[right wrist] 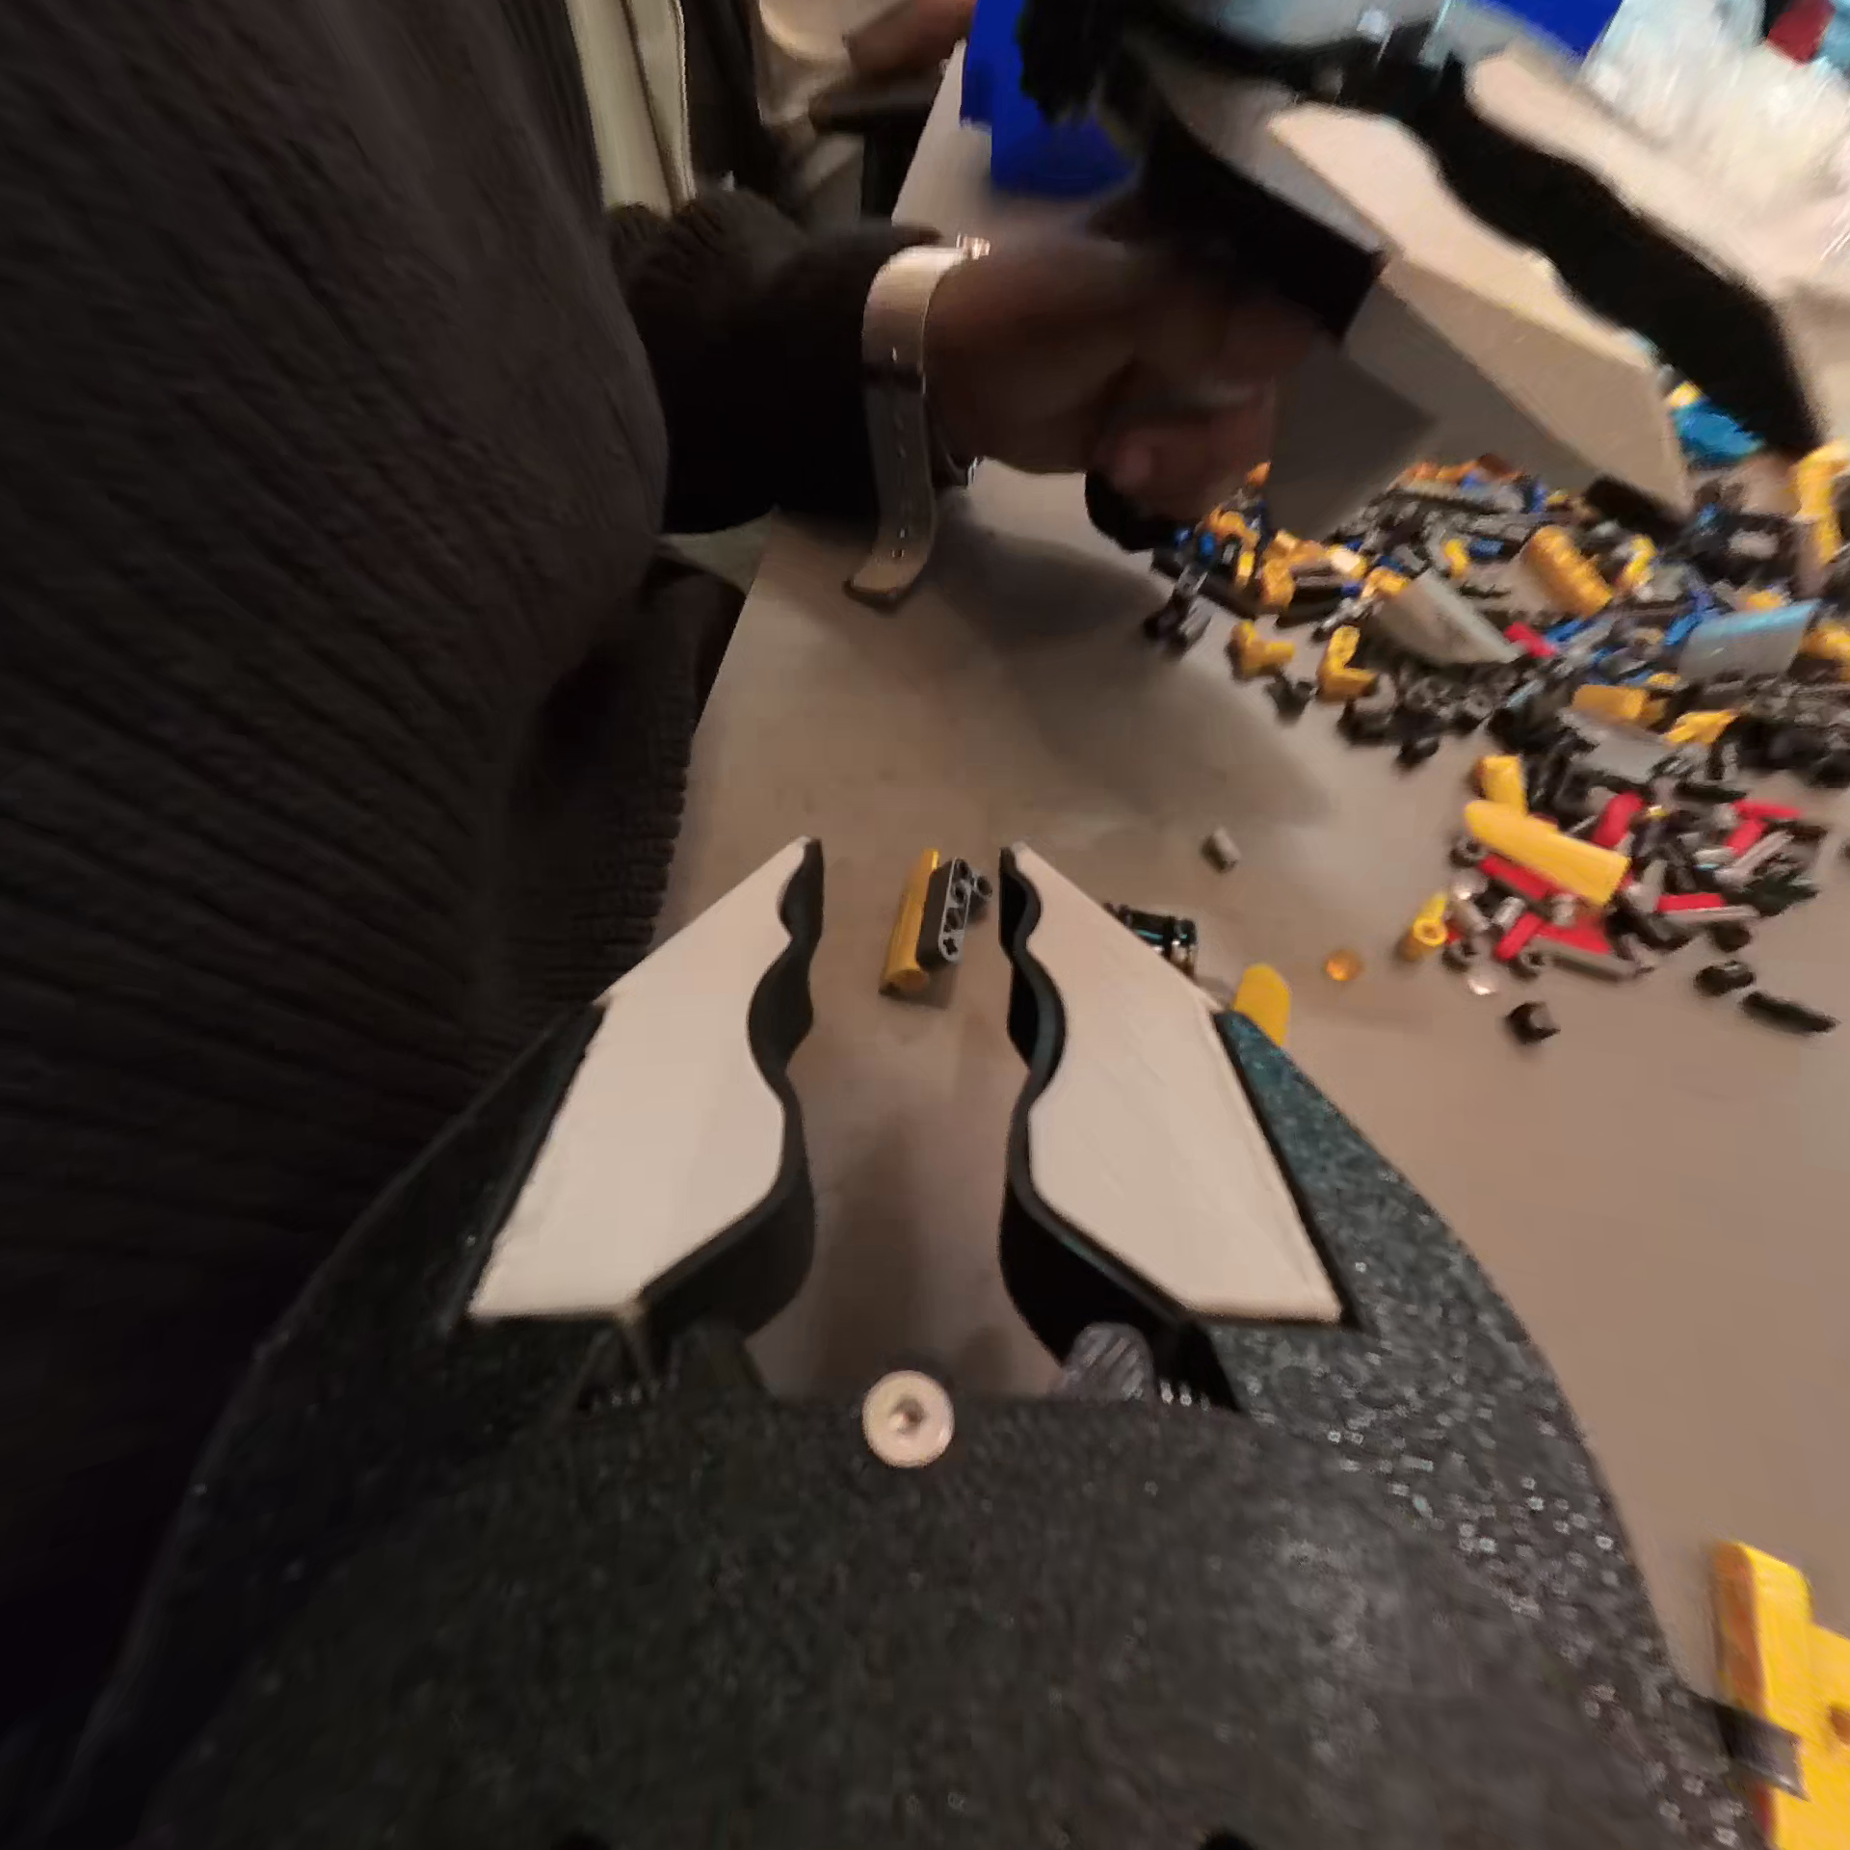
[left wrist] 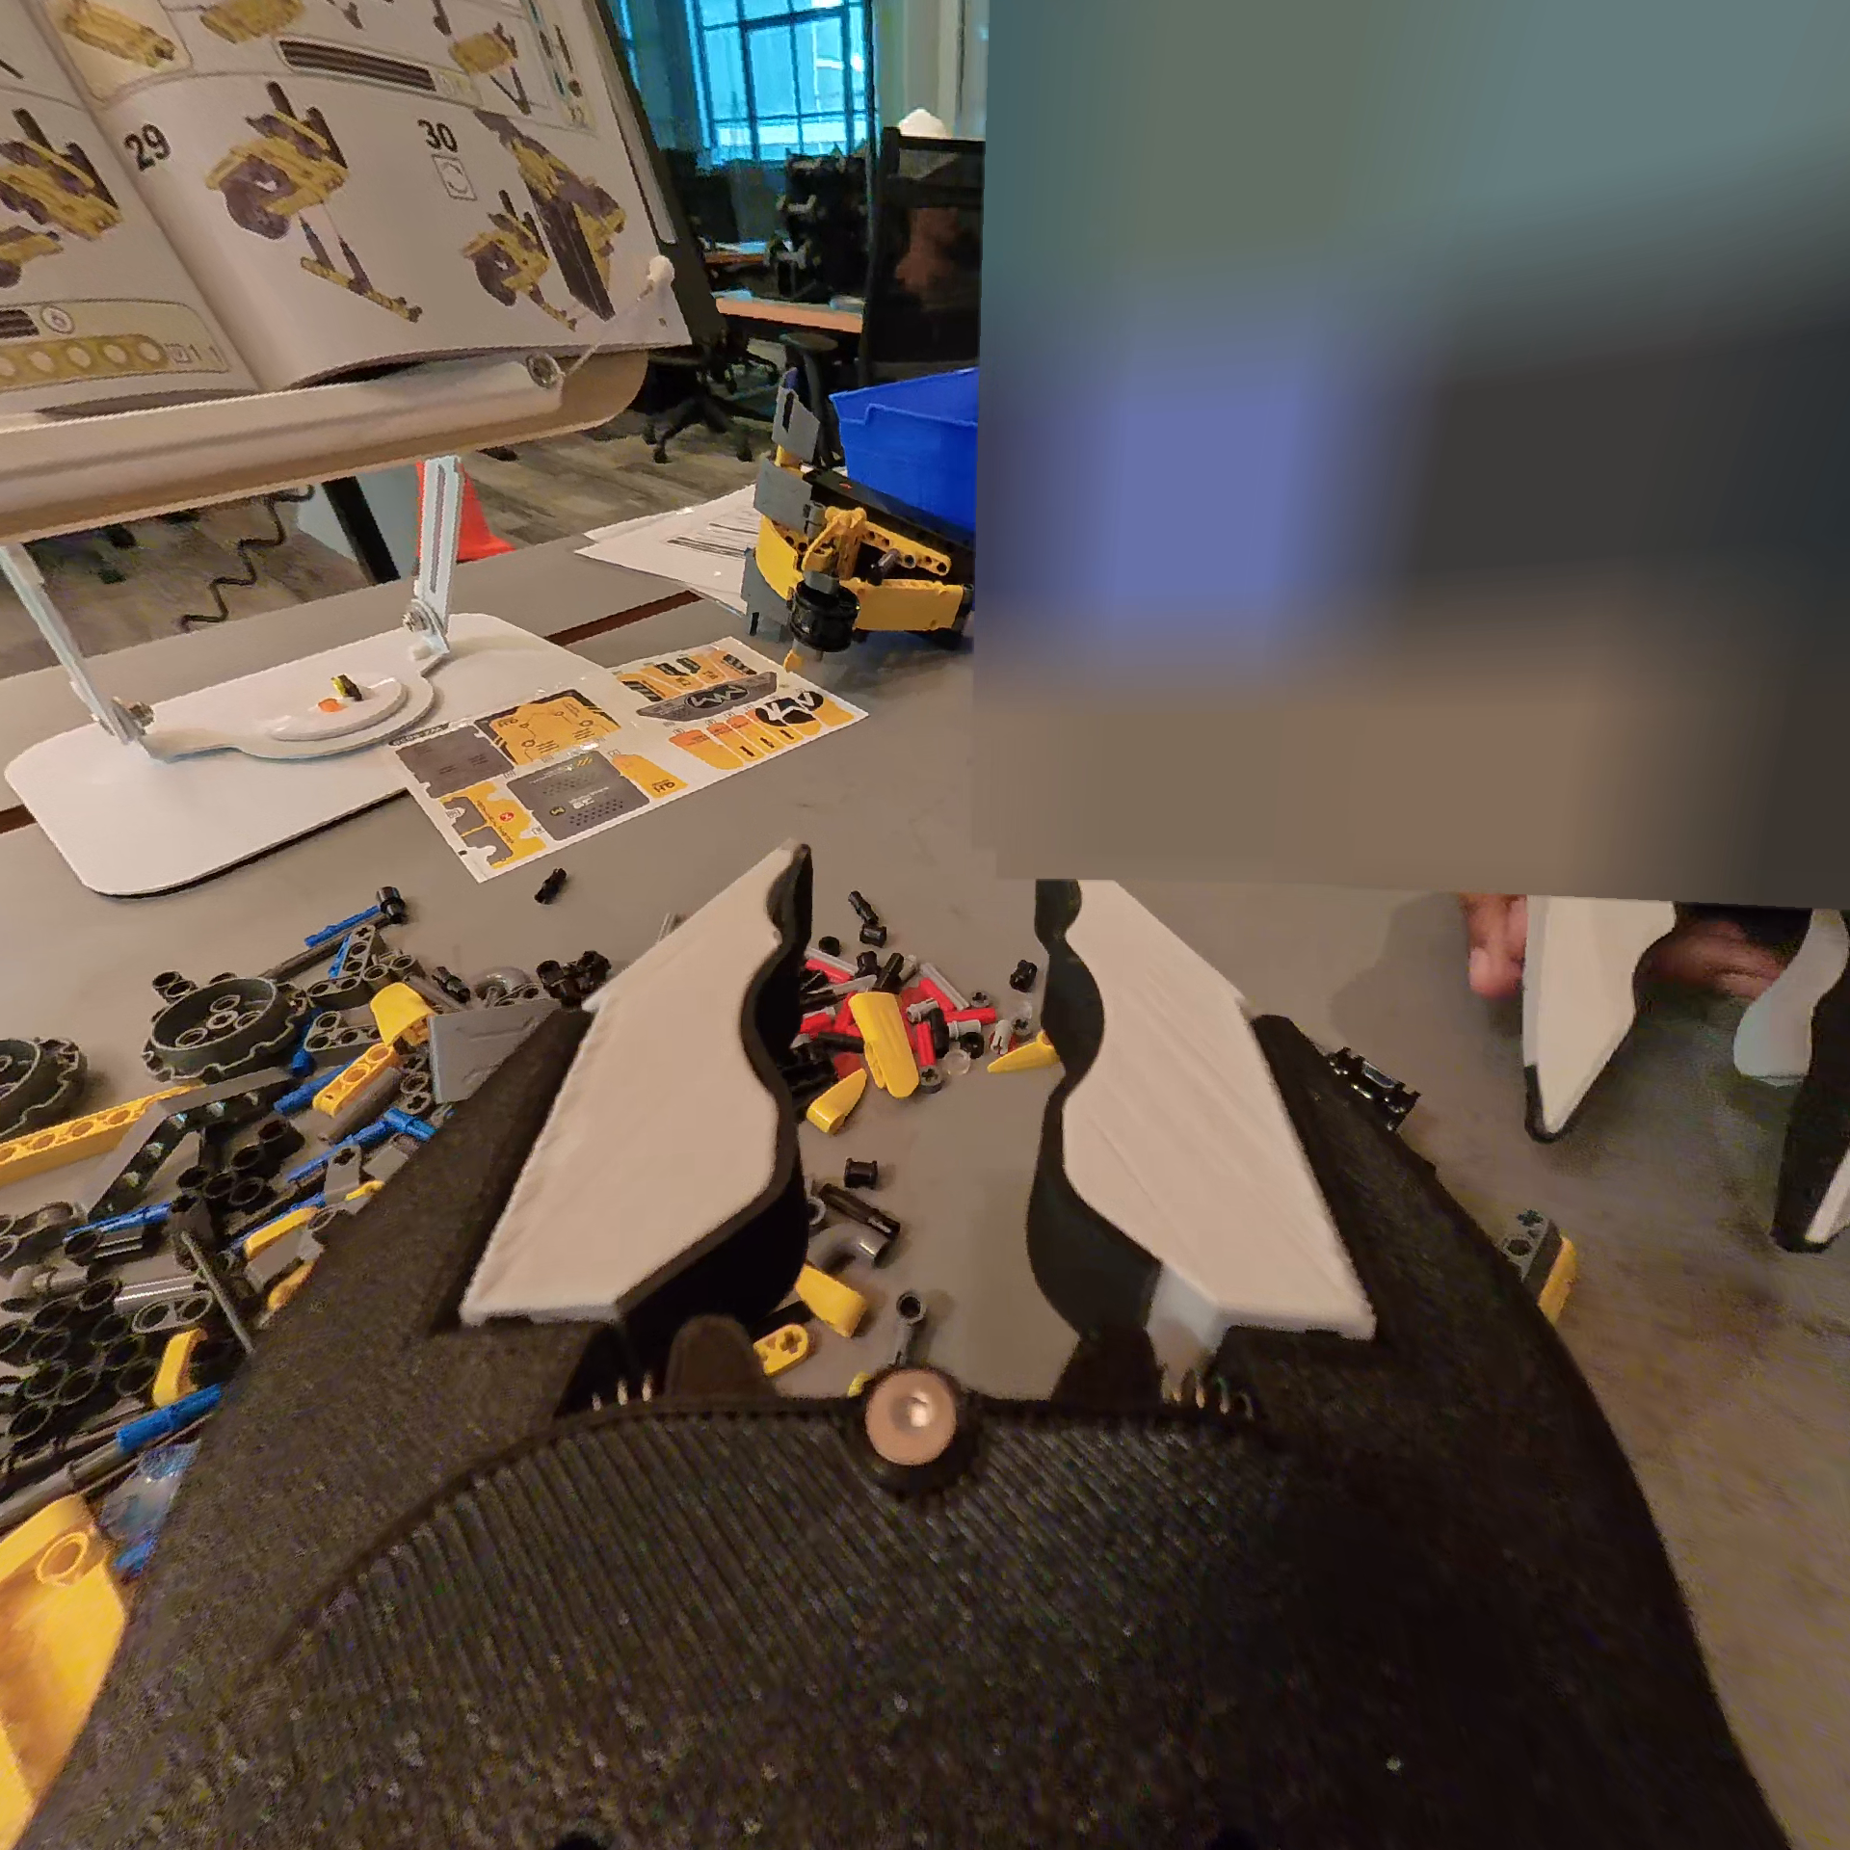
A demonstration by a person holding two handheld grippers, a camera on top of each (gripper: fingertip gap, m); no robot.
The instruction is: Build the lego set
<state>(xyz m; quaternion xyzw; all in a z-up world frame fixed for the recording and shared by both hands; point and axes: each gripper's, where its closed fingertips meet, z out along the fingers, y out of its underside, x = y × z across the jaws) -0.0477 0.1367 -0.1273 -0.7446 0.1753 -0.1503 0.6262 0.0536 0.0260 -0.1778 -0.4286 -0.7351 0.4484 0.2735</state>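
My left gripper (left wrist: 926, 881) is open and empty above a cluster of red, black and yellow building pieces (left wrist: 896, 1011) on the grey table (left wrist: 1151, 961). A large heap of black, blue and yellow pieces (left wrist: 200, 1121) lies to its left. My right gripper (right wrist: 911, 861) is open and empty, low over the table near the person's body. A small yellow and dark grey piece (right wrist: 931, 921) lies between its fingertips. The right gripper also shows at the right edge of the left wrist view (left wrist: 1682, 1011). The left gripper shows blurred at the top of the right wrist view (right wrist: 1482, 270), held by a hand (right wrist: 1131, 370).
An open instruction booklet (left wrist: 300, 180) rests on a white stand (left wrist: 200, 791) at the back left. A sticker sheet (left wrist: 621, 751) lies beside it. A partly built yellow and black model (left wrist: 851, 571) stands before a blue bin (left wrist: 911, 440). The person's dark sweater (right wrist: 300, 601) fills the left.
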